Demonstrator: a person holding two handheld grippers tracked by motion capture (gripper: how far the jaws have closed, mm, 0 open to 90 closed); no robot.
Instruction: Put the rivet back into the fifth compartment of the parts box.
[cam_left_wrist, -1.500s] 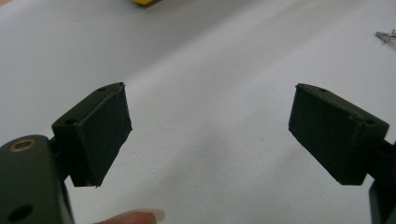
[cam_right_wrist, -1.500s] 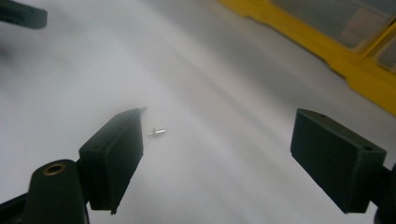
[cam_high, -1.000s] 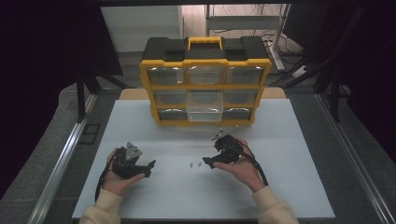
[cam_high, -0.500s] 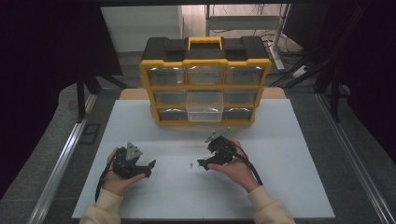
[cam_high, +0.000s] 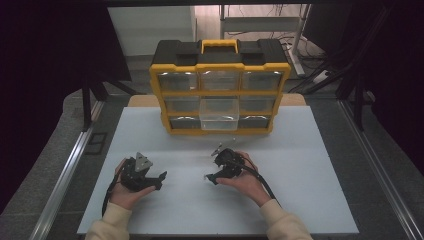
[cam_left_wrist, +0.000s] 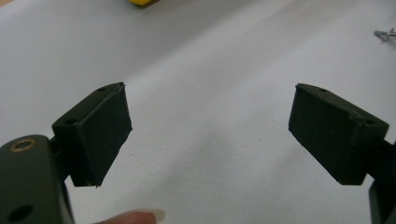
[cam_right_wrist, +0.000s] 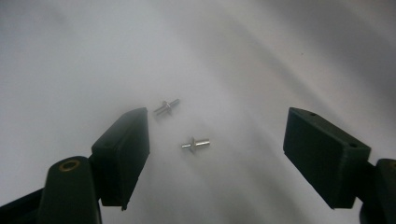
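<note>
Two small silver screws (cam_right_wrist: 166, 107) (cam_right_wrist: 195, 144) lie on the white table (cam_high: 300, 190). In the right gripper view they sit just ahead of my right gripper (cam_right_wrist: 217, 149), in the gap between its jaws. Those jaws have just been closing but still stand wide, and the pads touch neither screw. In the high view my right gripper (cam_high: 212, 172) is low over the table's middle and points left. My left gripper (cam_high: 159, 179) rests at the front left, pointing right. It is open (cam_left_wrist: 210, 135) with nothing between its pads, and one screw (cam_left_wrist: 385, 34) shows far off.
A yellow and black organizer case (cam_high: 220, 90) stands upright at the table's far side. Its clear middle drawer (cam_high: 219, 117) in the bottom row is pulled out. Dark floor and metal rails flank the table.
My right hand has moved left and down toward the table. The left hand has stayed where it was.
</note>
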